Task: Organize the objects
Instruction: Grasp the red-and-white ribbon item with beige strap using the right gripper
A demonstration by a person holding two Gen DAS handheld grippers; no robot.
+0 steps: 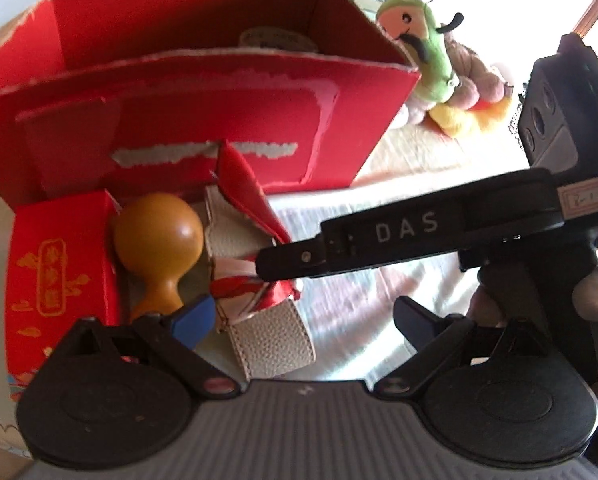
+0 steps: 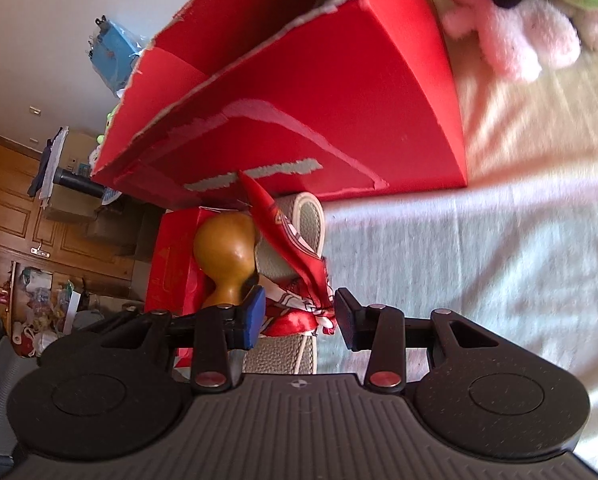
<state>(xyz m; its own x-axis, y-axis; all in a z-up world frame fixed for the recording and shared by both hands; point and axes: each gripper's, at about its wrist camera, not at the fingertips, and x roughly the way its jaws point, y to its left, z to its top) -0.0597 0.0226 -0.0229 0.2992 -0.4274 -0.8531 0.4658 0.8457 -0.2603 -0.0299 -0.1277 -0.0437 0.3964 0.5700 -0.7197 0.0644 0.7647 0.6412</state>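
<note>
A beige leather strap with a red-and-white scarf tied on it lies in front of a big open red cardboard box. A brown wooden gourd stands just left of it, against a small red box. My right gripper reaches in from the right. In its own view the right gripper is shut on the scarf at its knot, with the gourd just beyond its left finger. My left gripper hangs open above the strap, holding nothing.
Plush toys, one green and one pink, lie right of the big red box. A pale cloth covers the surface. The small red box stands near the surface's edge, with wooden cabinets beyond.
</note>
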